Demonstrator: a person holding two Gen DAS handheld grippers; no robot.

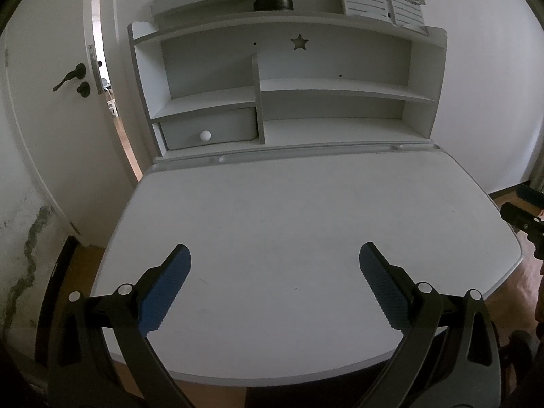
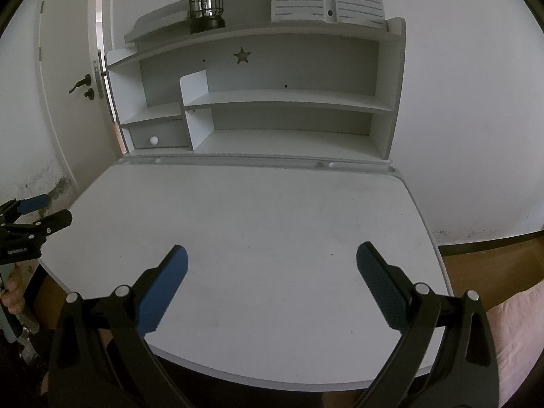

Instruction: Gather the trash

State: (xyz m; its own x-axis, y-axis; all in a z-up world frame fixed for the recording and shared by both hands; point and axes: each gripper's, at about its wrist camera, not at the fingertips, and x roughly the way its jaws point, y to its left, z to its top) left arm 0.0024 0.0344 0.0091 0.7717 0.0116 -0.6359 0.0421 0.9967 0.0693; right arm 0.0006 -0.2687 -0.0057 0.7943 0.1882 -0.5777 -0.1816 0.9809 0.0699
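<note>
Both grippers hover over the white table [image 1: 306, 210], left gripper [image 1: 274, 285] and right gripper [image 2: 272, 284] each with blue fingers [image 2: 163, 292] spread wide, gripping nothing. Can't spot any trash anywhere. A lantern [image 2: 205, 5] sits on the top shelf [image 2: 258, 30].

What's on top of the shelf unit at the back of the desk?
On top of the shelf unit stand a black lantern toward the left and a slatted white panel leaning on the wall at the right. Whatever lies behind the panel is hidden.
</note>
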